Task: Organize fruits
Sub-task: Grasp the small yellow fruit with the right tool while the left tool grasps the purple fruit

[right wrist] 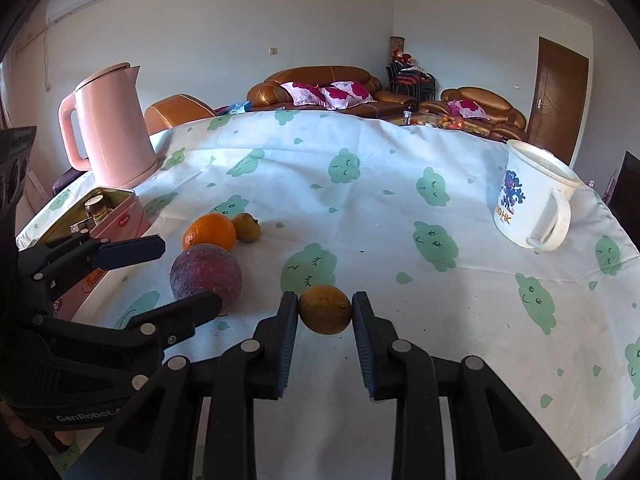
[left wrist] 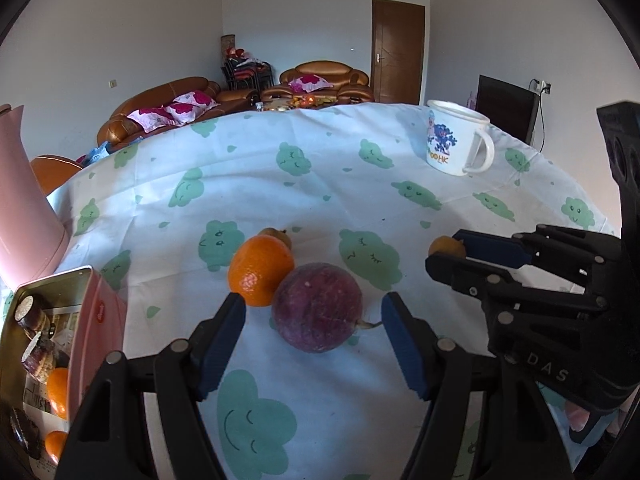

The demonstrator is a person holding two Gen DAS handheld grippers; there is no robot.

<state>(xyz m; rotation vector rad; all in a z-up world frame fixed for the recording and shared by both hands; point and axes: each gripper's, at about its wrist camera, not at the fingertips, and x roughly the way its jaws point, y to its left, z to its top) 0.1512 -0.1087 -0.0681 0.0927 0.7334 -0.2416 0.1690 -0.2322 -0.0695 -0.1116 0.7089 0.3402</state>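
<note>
Over the tablecloth (right wrist: 380,208), right gripper (right wrist: 325,309) clamped on small yellow fruit (right wrist: 325,309), left gripper (left wrist: 313,312) agape around purple fruit (left wrist: 317,307).

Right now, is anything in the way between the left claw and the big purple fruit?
No, nothing visible is. The left gripper is open with the purple fruit right between its fingers. The orange only touches the fruit's far side, and the pink tin sits off to the left.

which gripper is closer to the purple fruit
Left. The left gripper is open with the purple fruit between its fingers. The right gripper is off to the fruit's right, shut on a small yellow-orange fruit.
</note>
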